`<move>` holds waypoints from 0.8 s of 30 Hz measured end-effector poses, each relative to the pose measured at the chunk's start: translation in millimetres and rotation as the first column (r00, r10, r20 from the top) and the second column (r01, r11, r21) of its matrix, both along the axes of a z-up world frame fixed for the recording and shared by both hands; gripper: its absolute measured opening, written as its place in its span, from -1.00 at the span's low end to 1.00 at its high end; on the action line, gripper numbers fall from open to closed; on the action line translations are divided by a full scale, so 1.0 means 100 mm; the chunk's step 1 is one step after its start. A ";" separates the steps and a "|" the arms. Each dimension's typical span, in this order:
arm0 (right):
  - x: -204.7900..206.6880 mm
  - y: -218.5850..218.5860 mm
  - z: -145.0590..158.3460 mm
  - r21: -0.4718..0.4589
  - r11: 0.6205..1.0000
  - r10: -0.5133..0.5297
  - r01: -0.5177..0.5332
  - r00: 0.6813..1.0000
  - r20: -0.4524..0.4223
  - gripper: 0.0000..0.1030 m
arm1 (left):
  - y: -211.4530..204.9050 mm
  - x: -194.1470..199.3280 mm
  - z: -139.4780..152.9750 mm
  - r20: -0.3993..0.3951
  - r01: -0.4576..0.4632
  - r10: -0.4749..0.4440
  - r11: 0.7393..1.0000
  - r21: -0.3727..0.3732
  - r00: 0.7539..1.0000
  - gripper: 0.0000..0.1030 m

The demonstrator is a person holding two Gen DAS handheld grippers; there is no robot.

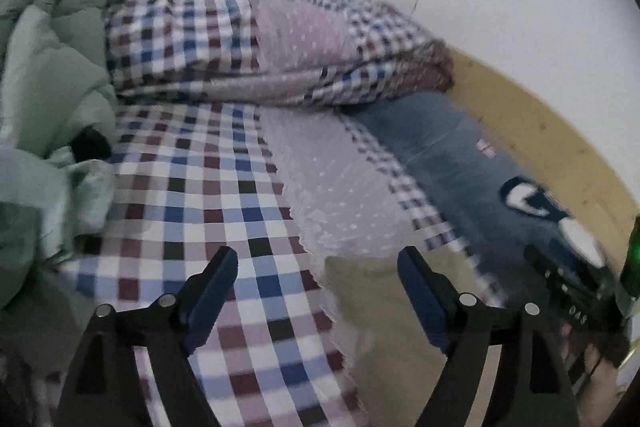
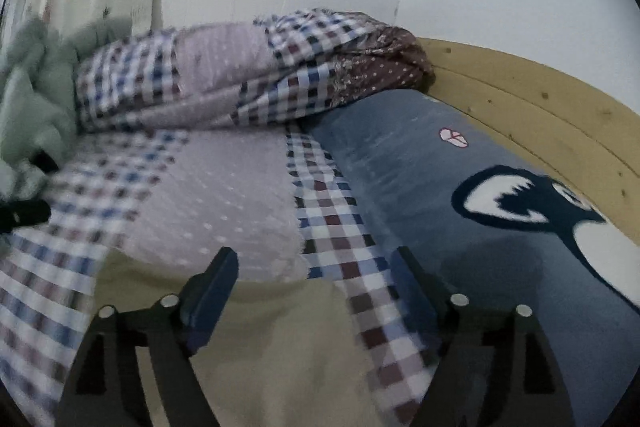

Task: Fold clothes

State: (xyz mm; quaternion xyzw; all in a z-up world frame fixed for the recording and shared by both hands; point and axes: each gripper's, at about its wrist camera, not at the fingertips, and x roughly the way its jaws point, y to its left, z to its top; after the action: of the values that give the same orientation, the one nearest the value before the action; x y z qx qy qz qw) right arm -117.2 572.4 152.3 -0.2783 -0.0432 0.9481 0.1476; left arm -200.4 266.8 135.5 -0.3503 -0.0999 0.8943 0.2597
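Khaki garment point(image 2: 280, 347) on bed, both tools (jaws wide) angled downward

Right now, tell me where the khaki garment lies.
The khaki garment lies low in both wrist views, on the checked bedspread, left of the blue blanket.

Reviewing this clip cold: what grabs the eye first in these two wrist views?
The checked bedcover with its pale dotted panel fills the middle, and a folded quilt of the same pattern is heaped at the far end by the wall. A blue sheet with a dark cartoon print runs along the wooden bed rail. Both the left gripper and right gripper are open over a tan garment.
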 end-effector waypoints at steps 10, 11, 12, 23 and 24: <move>1.33 -0.75 0.96 -0.145 0.988 0.053 -0.060 0.997 -0.054 0.72 | -0.95 1.30 1.02 -0.133 -0.057 0.069 0.994 0.095 0.989 0.76; 1.47 -0.84 1.05 -0.151 0.986 0.066 -0.075 0.996 -0.059 0.73 | -1.04 1.44 1.09 -0.144 -0.063 0.077 0.993 0.100 0.987 0.76; 1.61 -0.94 1.14 -0.156 0.984 0.080 -0.089 0.995 -0.064 0.74 | -1.16 1.60 1.17 -0.159 -0.067 0.083 0.992 0.103 0.984 0.76; 3.20 -1.94 2.02 -0.198 0.952 0.190 -0.233 0.958 -0.213 0.90 | -2.30 3.20 1.57 -0.236 -0.118 0.153 0.981 0.155 0.960 0.99; 3.29 -2.03 2.04 -0.204 0.947 0.203 -0.250 0.953 -0.223 0.90 | -2.39 3.29 1.55 -0.232 -0.126 0.159 0.980 0.152 0.960 0.99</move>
State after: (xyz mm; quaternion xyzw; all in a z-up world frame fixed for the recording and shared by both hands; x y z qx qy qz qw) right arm 212.2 369.4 356.6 -0.1906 0.0499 0.9804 0.0076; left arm 128.5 27.7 290.8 -0.2114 -0.1531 0.9380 0.2281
